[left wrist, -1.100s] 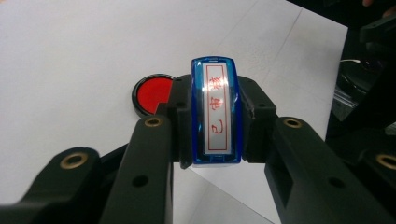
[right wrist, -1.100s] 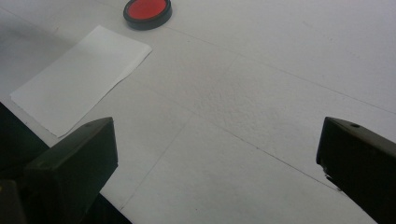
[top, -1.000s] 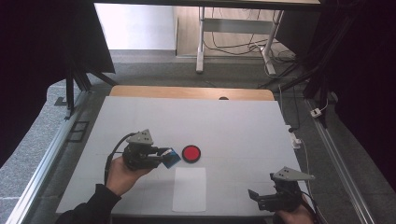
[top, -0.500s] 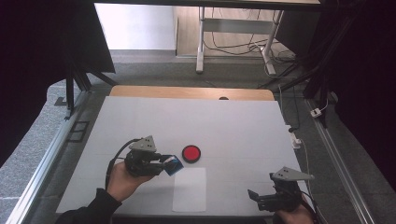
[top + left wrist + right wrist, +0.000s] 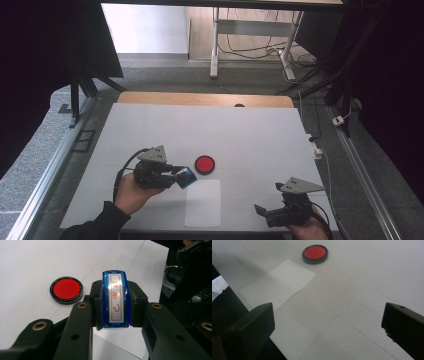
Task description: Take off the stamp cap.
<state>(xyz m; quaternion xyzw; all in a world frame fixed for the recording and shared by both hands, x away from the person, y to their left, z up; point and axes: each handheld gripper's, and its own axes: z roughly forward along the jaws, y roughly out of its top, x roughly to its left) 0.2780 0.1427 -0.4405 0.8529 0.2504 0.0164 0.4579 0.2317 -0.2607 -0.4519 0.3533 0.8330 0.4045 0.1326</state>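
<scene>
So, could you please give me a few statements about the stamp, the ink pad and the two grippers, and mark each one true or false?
1. The left gripper is shut on the blue stamp. True.
2. The red ink pad sits on the sheet of paper. False: it sits on the table beside the sheet's far edge.
3. The right gripper holds the paper. False: its jaws are open and hold nothing.
4. The stamp's label bears red characters. True.
</scene>
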